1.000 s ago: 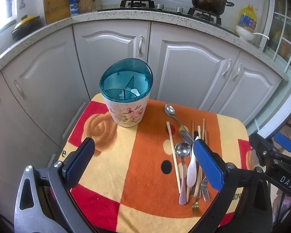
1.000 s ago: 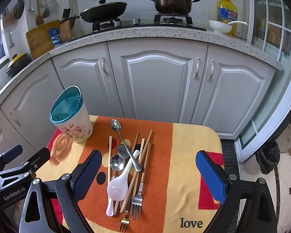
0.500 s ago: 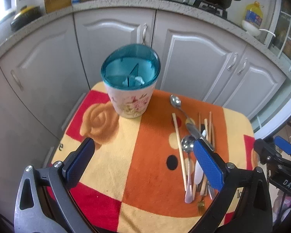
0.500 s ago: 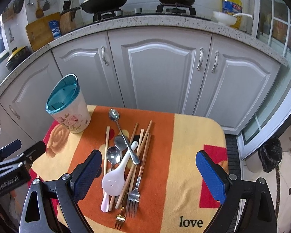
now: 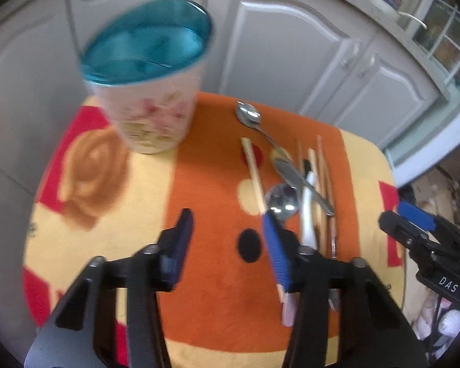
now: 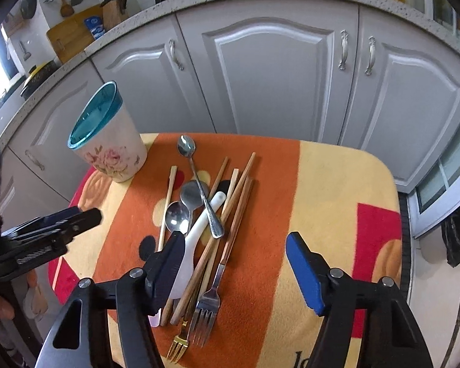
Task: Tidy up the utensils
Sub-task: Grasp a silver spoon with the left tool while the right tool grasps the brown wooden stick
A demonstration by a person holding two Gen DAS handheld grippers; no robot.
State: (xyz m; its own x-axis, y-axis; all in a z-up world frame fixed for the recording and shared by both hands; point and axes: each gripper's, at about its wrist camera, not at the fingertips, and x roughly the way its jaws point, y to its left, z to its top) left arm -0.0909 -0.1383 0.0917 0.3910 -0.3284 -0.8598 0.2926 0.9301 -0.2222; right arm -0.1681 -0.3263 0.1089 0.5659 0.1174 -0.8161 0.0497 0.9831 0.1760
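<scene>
A floral utensil holder [image 5: 153, 82] with a teal rim stands at the far left of the cloth-covered table [image 6: 337, 190]; it also shows in the right wrist view [image 6: 107, 144]. A pile of utensils [image 6: 205, 224] lies mid-table: steel spoons [image 6: 188, 153], a white ladle [image 6: 196, 239], wooden chopsticks [image 6: 239, 196] and forks [image 6: 205, 306]. My left gripper [image 5: 227, 239] is open and empty, low over the cloth between holder and pile. My right gripper [image 6: 233, 263] is open and empty, its left finger over the pile's near end.
White kitchen cabinets [image 6: 273, 70] and a speckled counter stand behind the table. The small table's edges fall away on all sides. The right gripper shows at the right edge of the left wrist view [image 5: 423, 236].
Both grippers have moved forward and down toward the table. The left jaws have narrowed a good deal and the right jaws somewhat. The holder looms larger in the left view.
</scene>
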